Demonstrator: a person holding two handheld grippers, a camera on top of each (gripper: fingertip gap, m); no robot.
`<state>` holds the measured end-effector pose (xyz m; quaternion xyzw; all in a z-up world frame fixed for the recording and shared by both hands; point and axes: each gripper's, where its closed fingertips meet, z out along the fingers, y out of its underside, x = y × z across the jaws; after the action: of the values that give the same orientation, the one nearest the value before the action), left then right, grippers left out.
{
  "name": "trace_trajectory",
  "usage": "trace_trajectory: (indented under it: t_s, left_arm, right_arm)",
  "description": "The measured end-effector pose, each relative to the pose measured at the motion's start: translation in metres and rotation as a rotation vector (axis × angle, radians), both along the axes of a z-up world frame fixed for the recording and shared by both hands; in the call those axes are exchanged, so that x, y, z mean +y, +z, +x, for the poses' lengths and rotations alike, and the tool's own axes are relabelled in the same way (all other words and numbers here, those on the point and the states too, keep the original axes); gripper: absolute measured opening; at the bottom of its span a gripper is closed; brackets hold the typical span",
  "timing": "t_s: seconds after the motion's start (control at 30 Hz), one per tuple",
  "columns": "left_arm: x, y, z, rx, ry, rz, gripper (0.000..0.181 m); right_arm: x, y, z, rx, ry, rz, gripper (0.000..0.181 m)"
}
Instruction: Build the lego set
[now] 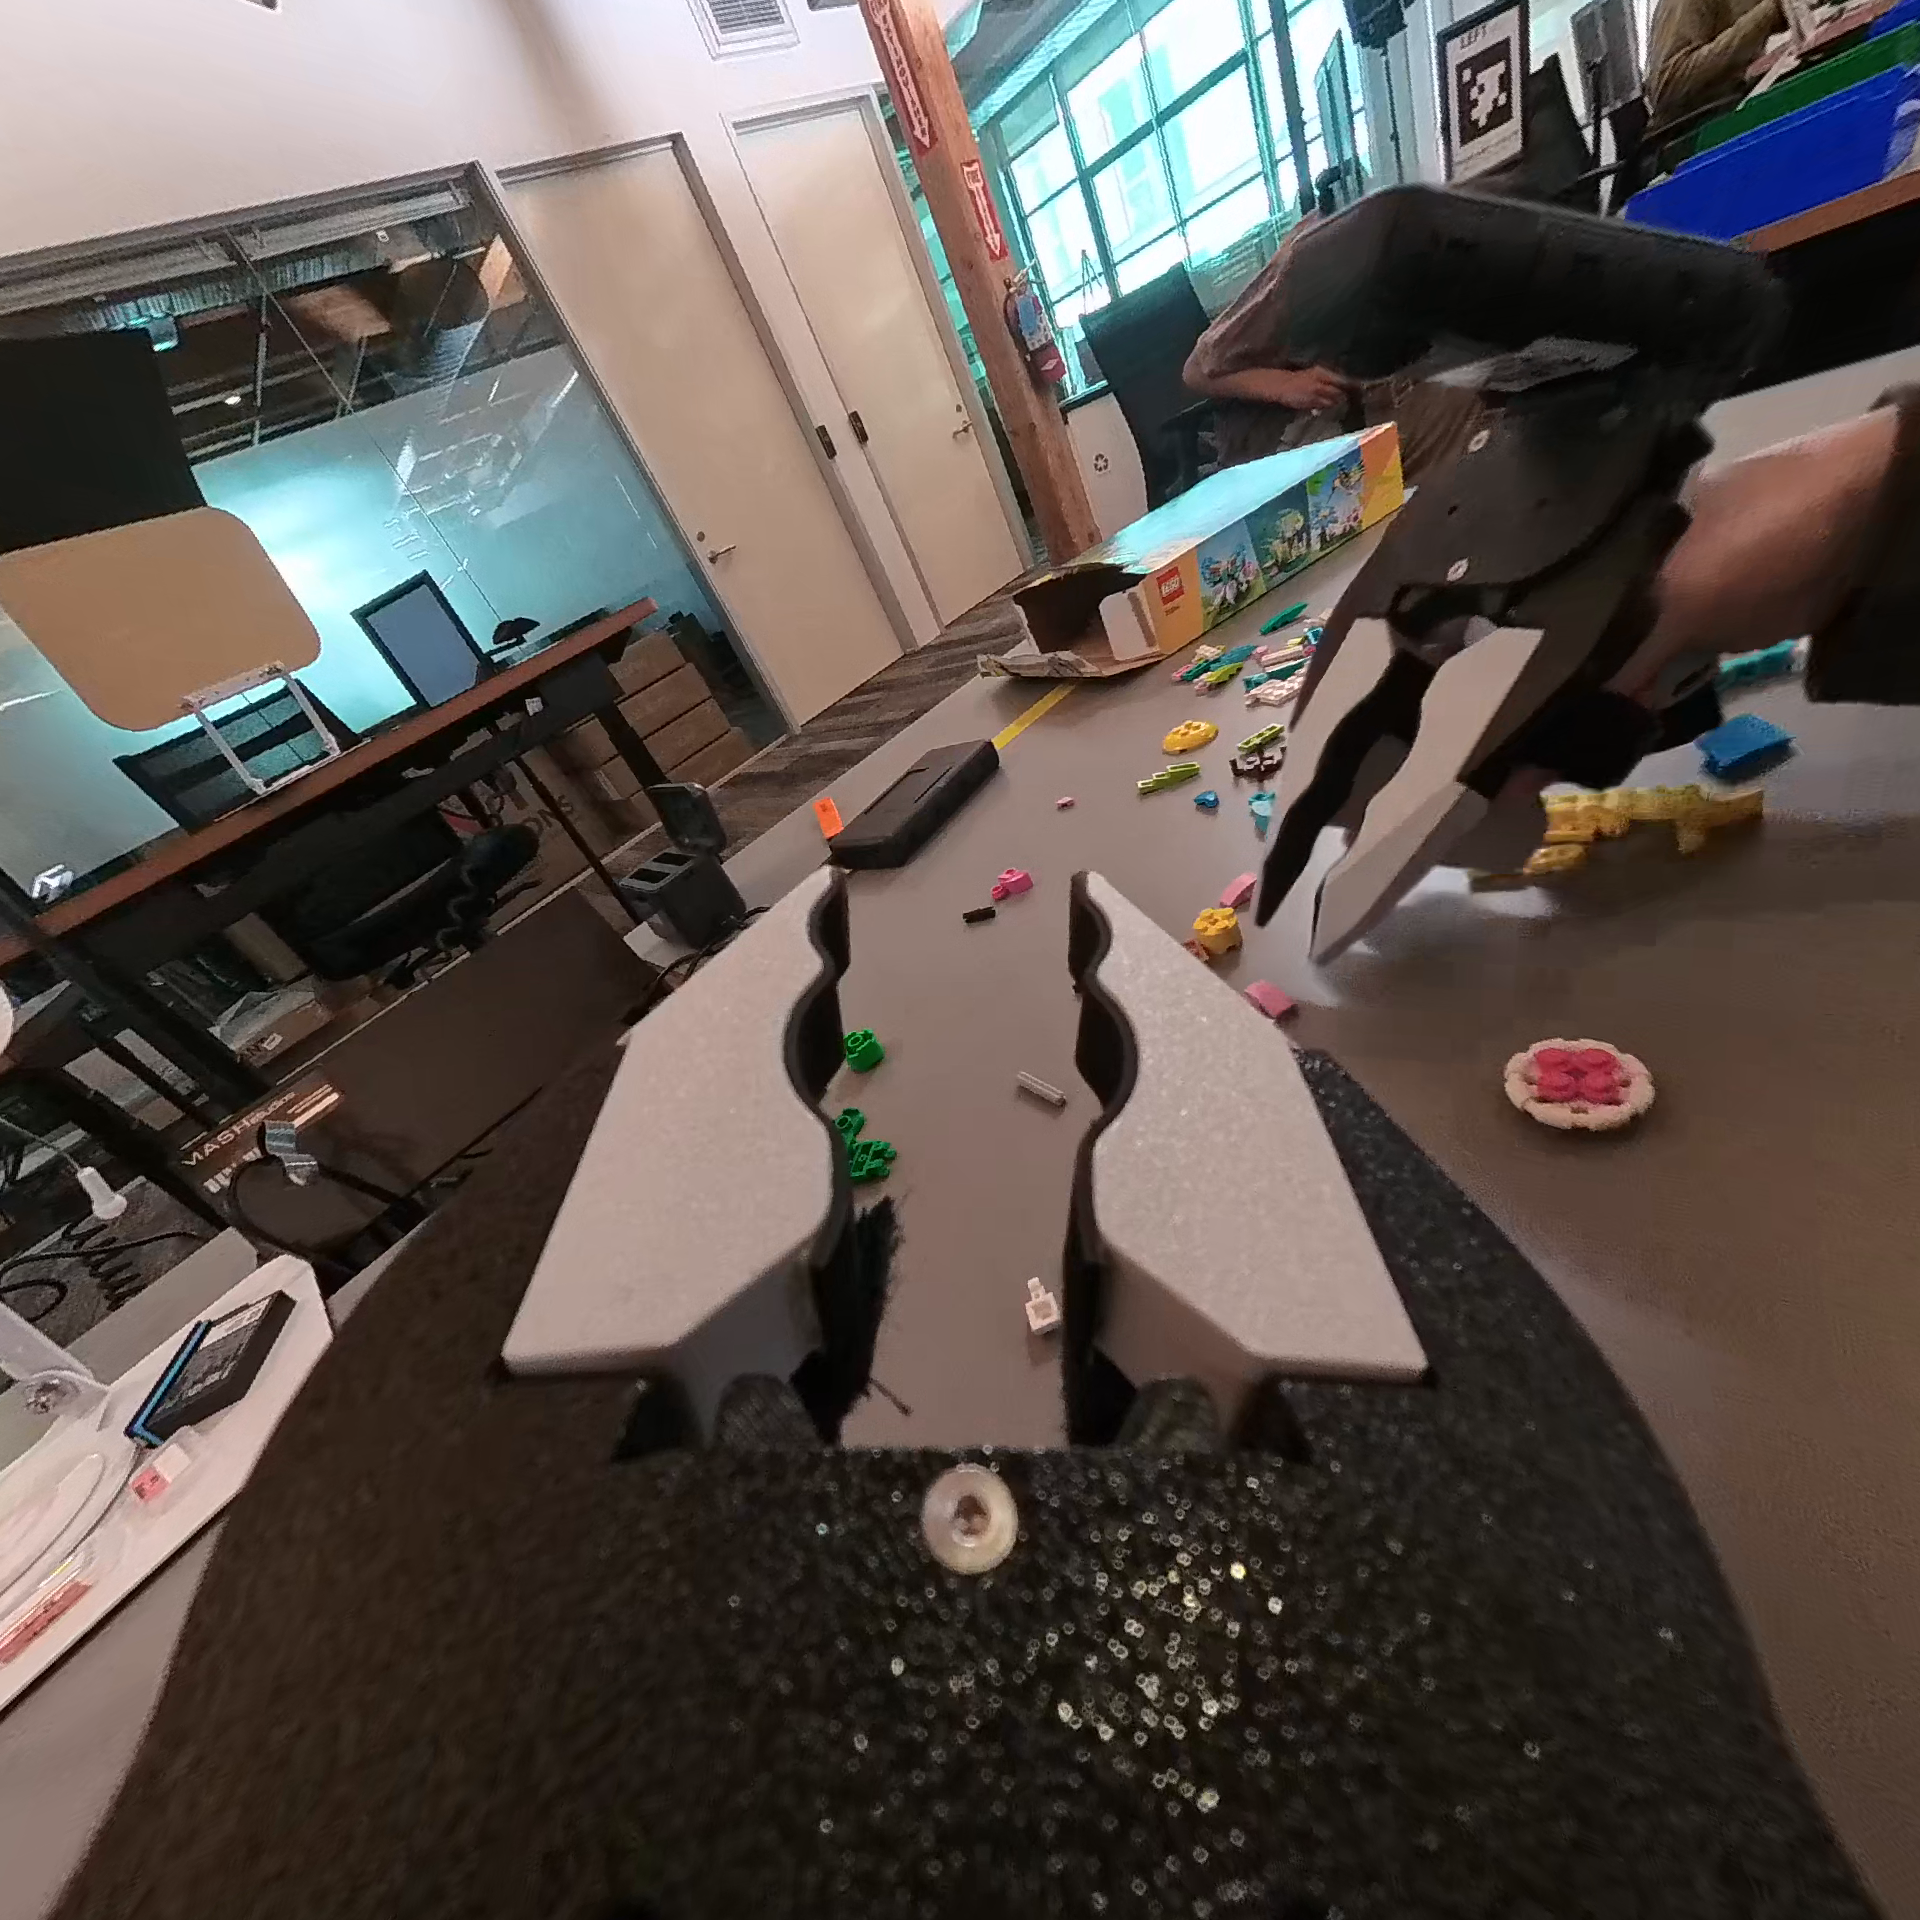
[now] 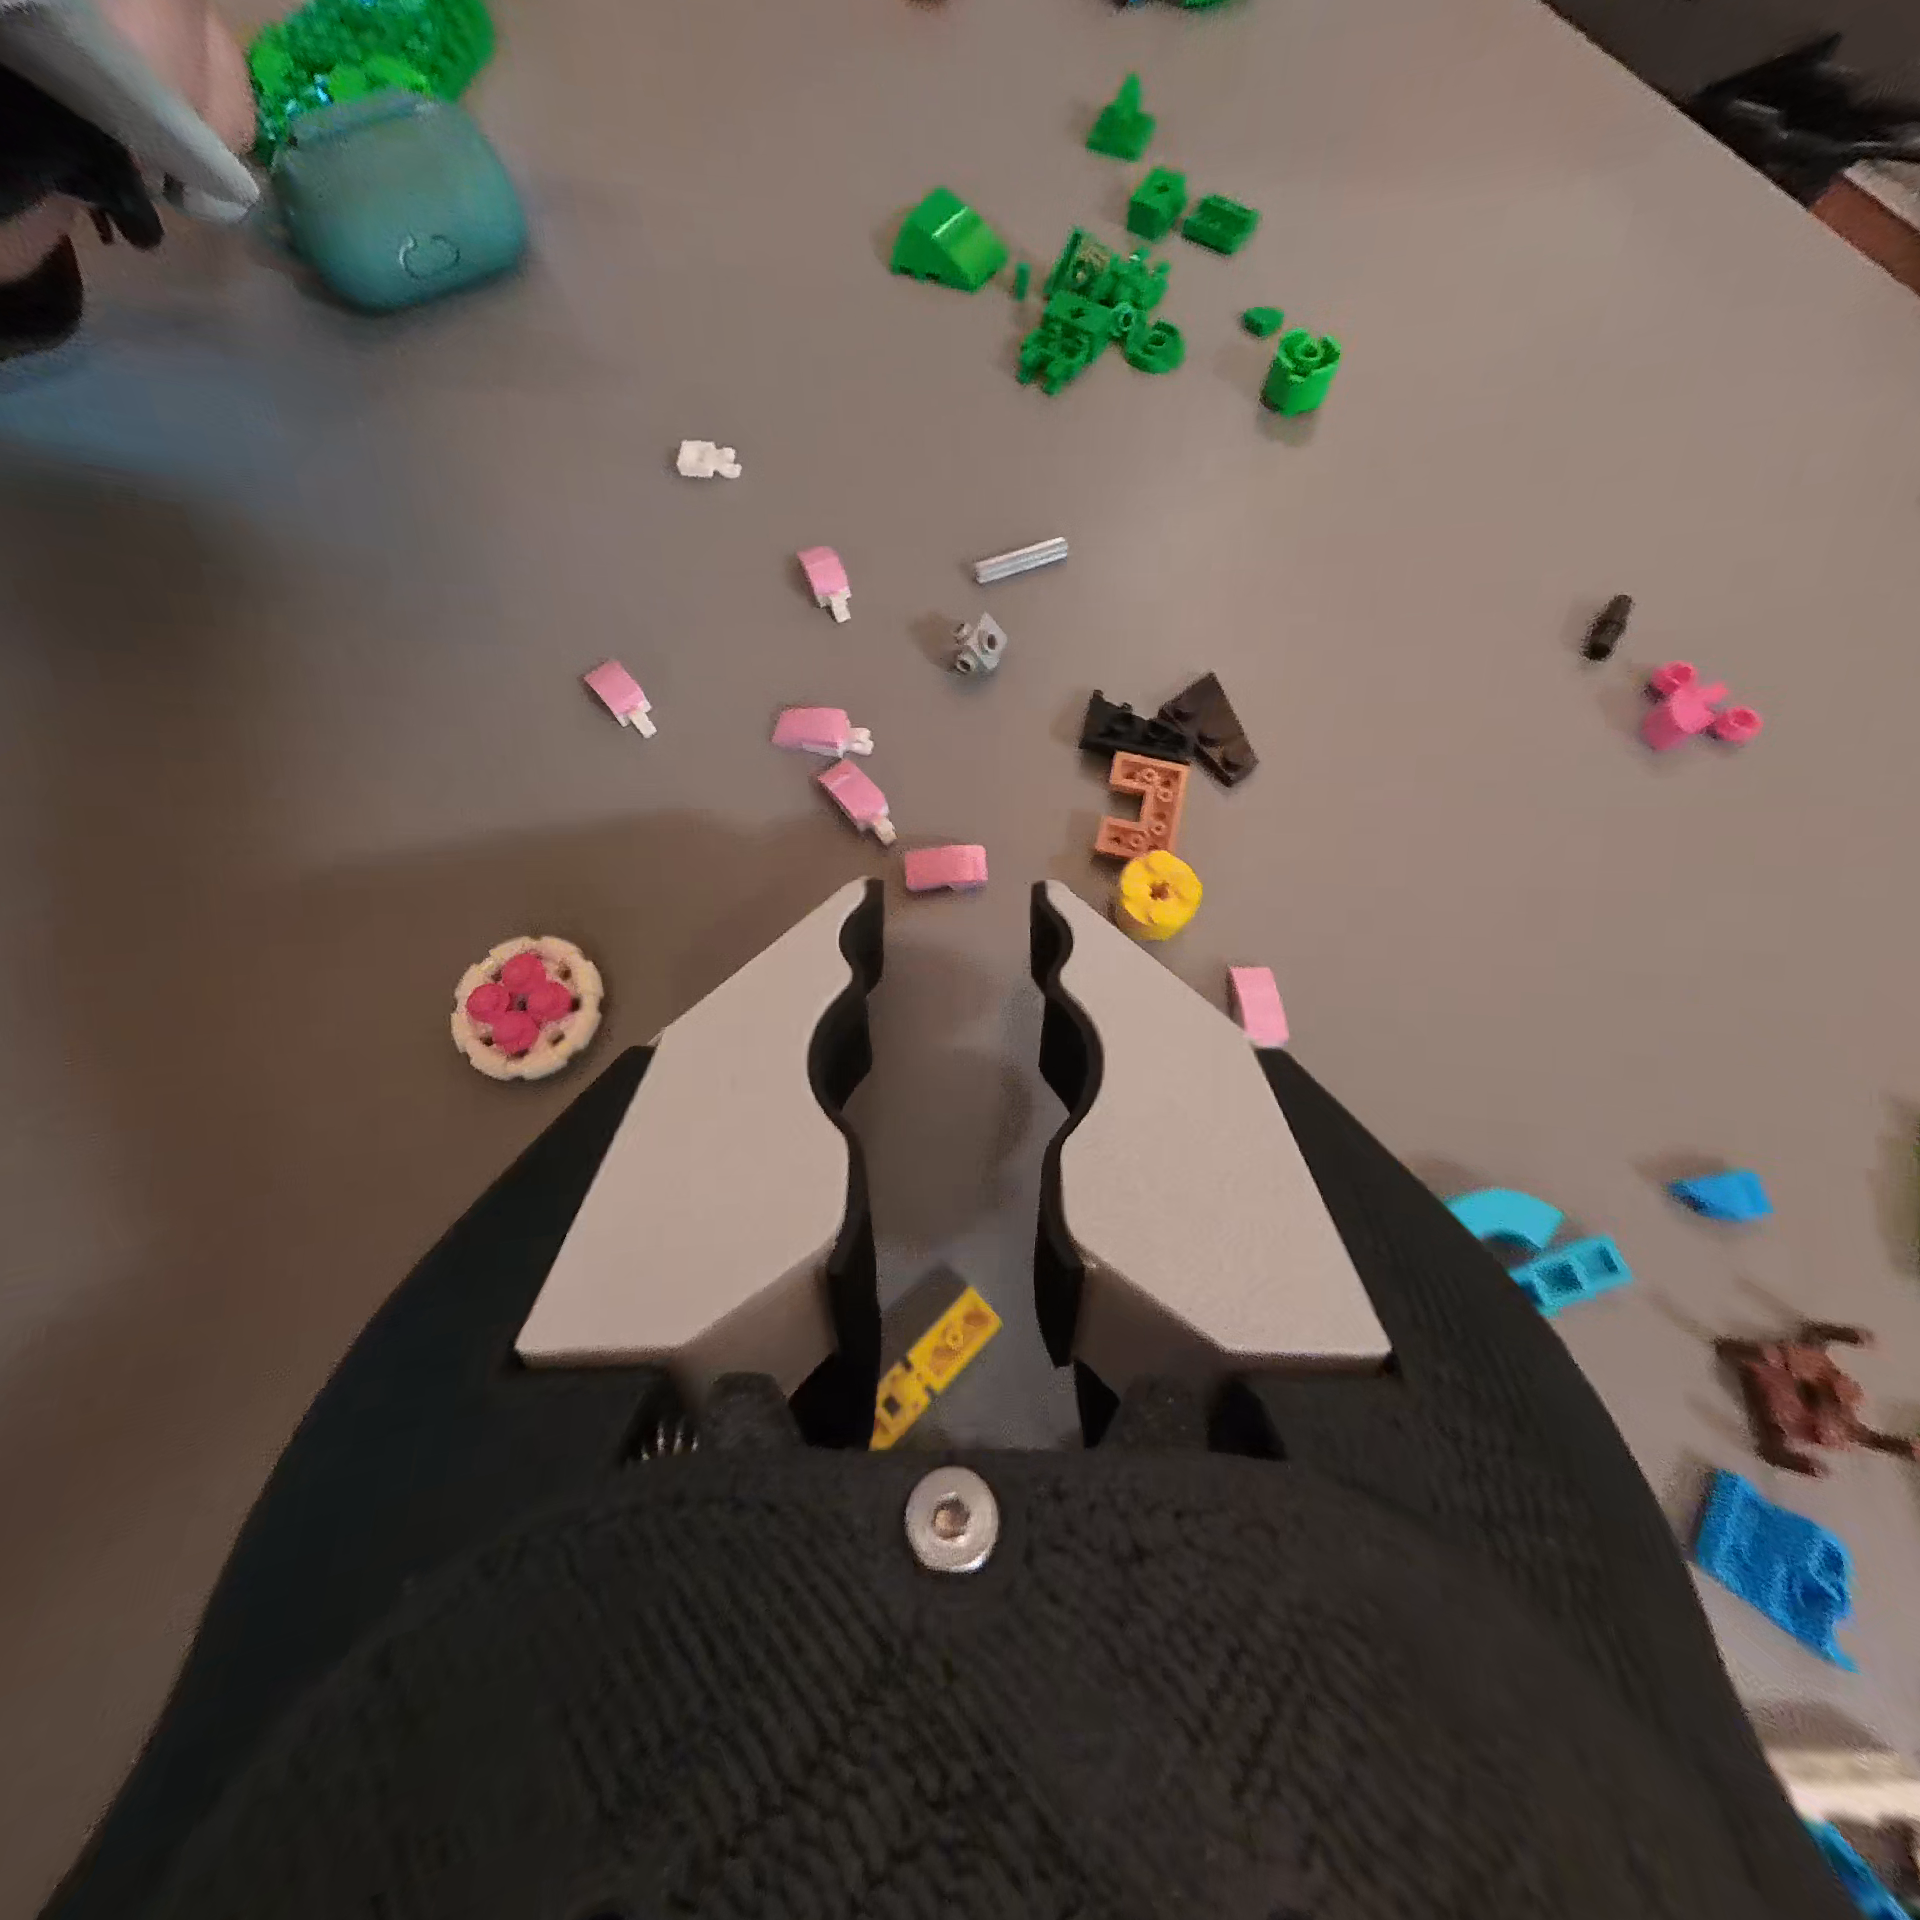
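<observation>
Lego pieces lie loose over the grey table (image 2: pixel 312 644), roughly sorted by colour, which we read as a layout meant to make single pieces easy to find.

Going left to right in the right wrist view: the round tan disc with pink studs (image 2: pixel 528 1010) sits alone at the left, apart from the rest. Next come the pink slope pieces (image 2: pixel 826 729), strung out in a loose line ahead of the fingers. The nearest of them, a pink curved piece (image 2: pixel 943 868), lies just beyond the tips. The right gripper (image 2: pixel 956 896) hangs low over the table, jaws parted by a modest gap with nothing between them; we judge it is lining up on that pink piece. Right of the tips, a yellow round brick (image 2: pixel 1161 894) touches an orange bracket plate (image 2: pixel 1143 810). Further back, the green pile (image 2: pixel 1101 301); at the far right, blue pieces (image 2: pixel 1558 1262).

In the left wrist view, the left gripper (image 1: pixel 956 894) hovers wider open and empty, probably waiting to steady or receive a part. The lego box (image 1: pixel 1247 561) lies open-ended at the far edge, out of the working area.
</observation>
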<state>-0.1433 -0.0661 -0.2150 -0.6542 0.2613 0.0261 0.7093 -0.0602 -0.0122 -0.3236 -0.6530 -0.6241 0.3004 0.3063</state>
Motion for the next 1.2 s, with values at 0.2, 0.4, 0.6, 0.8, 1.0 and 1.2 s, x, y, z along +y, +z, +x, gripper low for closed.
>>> trace_trajectory:
  t_s: [0.2, 0.4, 0.6, 0.8, 1.0, 1.2]
  left_arm:
    - [-0.001, 0.000, 0.003, 0.007, -0.012, -0.002, 0.040]
    - [-0.002, 0.001, 0.002, 0.008, -0.004, 0.006, 0.039]
    - [-0.002, 0.011, -0.010, 0.028, 0.091, 0.080, 0.020]
    - [-0.006, 0.012, 0.001, 0.029, 0.067, 0.111, 0.023]
    - [-0.014, 0.016, 0.013, -0.009, 0.018, 0.169, 0.024]
    - [-0.014, 0.000, 0.032, 0.031, -0.044, 0.137, 0.024]
  right_arm:
    - [-0.002, -0.011, -0.010, -0.054, 0.014, 0.076, 0.025]
    - [-0.022, -0.009, -0.012, -0.035, 0.090, 0.000, 0.023]
    - [0.032, 0.060, 0.018, 0.256, -0.163, 0.208, 0.022]
    - [0.115, 0.170, 0.155, 0.722, -0.727, 0.310, 0.017]
    - [0.137, 0.207, 0.243, 0.627, -0.855, 0.342, 0.017]
    - [0.113, 0.164, 0.253, 0.361, -0.798, 0.317, 0.018]
